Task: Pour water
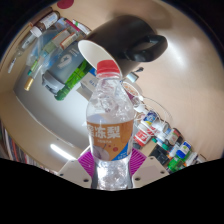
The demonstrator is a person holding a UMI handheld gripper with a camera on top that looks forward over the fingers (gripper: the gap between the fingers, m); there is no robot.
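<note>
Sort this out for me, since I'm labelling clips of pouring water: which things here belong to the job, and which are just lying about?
Part of the job:
- water bottle with red cap, held in the gripper
- white cup beyond it

Lying about:
- black object behind the cup
- bottles and packets beside the cup
- small packets at the table's far side

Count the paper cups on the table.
1. The paper cup stands beyond the red-capped water bottle held in the gripper, beside a black object. Others may be hidden behind the bottle or among the clutter.
</note>
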